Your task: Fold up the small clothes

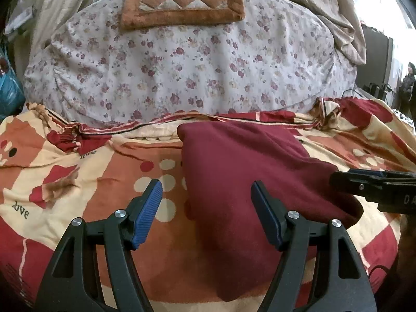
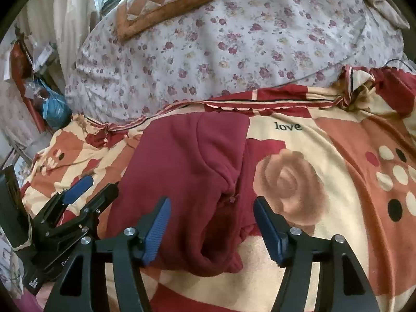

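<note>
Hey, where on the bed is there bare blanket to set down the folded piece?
Bare patterned blanket lies right of the maroon garment, around the rose print and toward the dots. More lies left of it near the left gripper. Behind is crowded: the floral duvet with the brown cushion on top.

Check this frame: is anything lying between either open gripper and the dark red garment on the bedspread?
Nothing visible does. The left gripper is open at the left edge of the dark red garment, and the right gripper is open directly above its near end. Only the patterned bedspread lies around it.
</note>
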Available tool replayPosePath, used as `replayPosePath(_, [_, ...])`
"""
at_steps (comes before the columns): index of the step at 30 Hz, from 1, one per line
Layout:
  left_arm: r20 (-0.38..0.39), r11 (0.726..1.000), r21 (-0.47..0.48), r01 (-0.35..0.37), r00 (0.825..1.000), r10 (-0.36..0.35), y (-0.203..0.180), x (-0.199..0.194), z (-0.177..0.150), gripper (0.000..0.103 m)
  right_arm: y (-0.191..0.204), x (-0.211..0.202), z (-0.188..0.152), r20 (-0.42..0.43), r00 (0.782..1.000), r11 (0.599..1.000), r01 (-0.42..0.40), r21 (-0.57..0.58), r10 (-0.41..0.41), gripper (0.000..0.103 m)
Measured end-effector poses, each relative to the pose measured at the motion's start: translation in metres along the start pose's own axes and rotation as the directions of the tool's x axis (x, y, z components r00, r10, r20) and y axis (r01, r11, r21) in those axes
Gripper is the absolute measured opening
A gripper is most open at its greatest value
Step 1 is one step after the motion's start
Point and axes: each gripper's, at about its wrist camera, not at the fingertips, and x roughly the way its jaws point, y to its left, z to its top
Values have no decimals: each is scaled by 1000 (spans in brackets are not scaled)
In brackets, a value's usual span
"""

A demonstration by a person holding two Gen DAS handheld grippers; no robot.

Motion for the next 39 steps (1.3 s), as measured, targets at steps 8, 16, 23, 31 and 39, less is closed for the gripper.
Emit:
replayPosePath(8, [-2,1000,-4,3,1000,-3,1,-1,2,71,0,2,0,-6,1000,1000,9,-1,-9,64])
replayPosePath(16, [-54,999,-29,-15,998,13,5,6,2,71,1,6,-2,-18,1000,1000,12,-4,-12,65])
replayPosePath(23, [-69,997,13,-71,995,71,2,10,1,71,-2,9,0,-17,1000,1000,5,2,-5,65])
replayPosePath(31, [-91,998,18,-63,994,64,3,13,3,71,5,11,-1,-26,1000,1000,0,-15,-1,65])
replayPosePath(39, [-101,996,-13,-88,991,87,12,15,3,71,9,14,-2,-26,1000,1000,2,-20,-3,65])
